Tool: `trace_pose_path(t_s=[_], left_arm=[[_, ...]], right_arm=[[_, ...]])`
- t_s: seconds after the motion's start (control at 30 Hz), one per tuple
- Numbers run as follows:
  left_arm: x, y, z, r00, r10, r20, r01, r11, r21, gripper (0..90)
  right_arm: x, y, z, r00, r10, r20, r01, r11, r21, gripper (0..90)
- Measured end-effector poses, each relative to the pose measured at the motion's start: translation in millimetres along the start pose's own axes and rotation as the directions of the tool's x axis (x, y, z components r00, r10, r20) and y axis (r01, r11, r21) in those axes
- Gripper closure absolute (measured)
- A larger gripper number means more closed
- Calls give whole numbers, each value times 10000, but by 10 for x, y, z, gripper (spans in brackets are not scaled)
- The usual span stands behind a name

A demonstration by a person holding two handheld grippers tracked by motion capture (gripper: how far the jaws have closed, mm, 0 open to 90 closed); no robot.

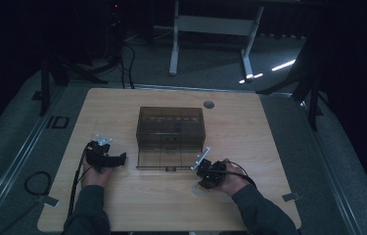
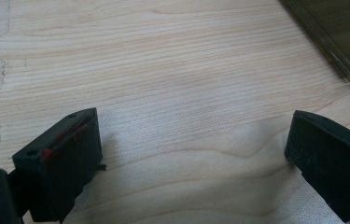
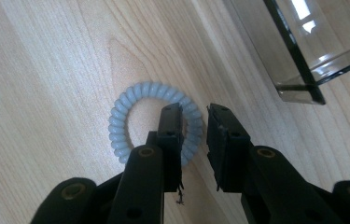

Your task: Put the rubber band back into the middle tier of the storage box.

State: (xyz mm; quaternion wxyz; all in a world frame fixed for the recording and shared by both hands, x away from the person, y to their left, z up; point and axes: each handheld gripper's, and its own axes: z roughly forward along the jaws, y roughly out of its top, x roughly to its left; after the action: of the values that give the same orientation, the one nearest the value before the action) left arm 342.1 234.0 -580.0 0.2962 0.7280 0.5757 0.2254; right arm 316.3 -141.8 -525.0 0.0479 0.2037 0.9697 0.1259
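A pale blue spiral hair tie [image 3: 121, 121] lies flat on the wooden table [image 3: 42, 70]; in the high view the hair tie [image 1: 196, 191] is at the front right. My right gripper [image 3: 195, 113] points down at it with one jaw inside the ring and the other outside. The coil's right side runs between the jaws, and a narrow gap shows beside it, so the pads do not press. My left gripper [image 2: 191, 128] hovers wide open over bare wood with nothing between its jaws, and the left gripper [image 1: 121, 158] sits left of the box.
A smoky transparent drawer box [image 1: 171, 125] stands mid-table with its bottom drawer [image 1: 169, 159] pulled out toward me. The drawer's corner [image 3: 298, 51] lies close to the right gripper, and the box's edge [image 2: 340, 37] shows at the upper right. A cable hole [image 1: 208, 104] is behind the box.
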Motion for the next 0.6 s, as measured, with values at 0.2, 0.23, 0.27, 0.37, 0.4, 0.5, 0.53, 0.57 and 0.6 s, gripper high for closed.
trace_pose_path(t_s=[0.2, 0.23, 0.27, 0.37, 0.4, 0.5, 0.53, 0.57, 0.6], left_arm=[[0, 0, 0, 10000, 0, -2, 0, 10000, -3, 36], [-1, 0, 1, 10000, -14, -2, 14, 10000, -13, 37], [0, 0, 0, 10000, -1, 2, 1, 10000, -2, 36], [0, 0, 0, 10000, 2, -2, -2, 10000, -1, 36], [0, 0, 0, 10000, 3, -2, -3, 10000, -1, 36], [0, 0, 0, 10000, 1, -3, -1, 10000, -2, 36], [0, 0, 0, 10000, 1, -3, -1, 10000, -1, 36], [0, 0, 0, 10000, 0, 0, 0, 10000, -4, 36], [0, 0, 0, 10000, 1, 1, -1, 10000, -1, 36]], right_arm=[[-6, 17, 22, 9999, -45, -139, 47, 9999, 137, 744], [-7, 19, 24, 9999, -80, -141, 82, 9998, 164, 744], [-7, 24, 30, 9998, -105, -149, 107, 9998, 188, 744], [-2, 37, 39, 9998, -89, -160, 94, 9996, 279, 744], [-3, 42, 45, 9997, -144, -172, 149, 9994, 311, 745], [2, 56, 51, 9996, -212, -195, 220, 9989, 406, 747], [5, 61, 51, 9996, -210, -195, 219, 9988, 433, 750], [6, 65, 51, 9995, -201, -223, 211, 9988, 445, 752], [6, 68, 55, 9995, -219, -220, 229, 9986, 472, 754]])
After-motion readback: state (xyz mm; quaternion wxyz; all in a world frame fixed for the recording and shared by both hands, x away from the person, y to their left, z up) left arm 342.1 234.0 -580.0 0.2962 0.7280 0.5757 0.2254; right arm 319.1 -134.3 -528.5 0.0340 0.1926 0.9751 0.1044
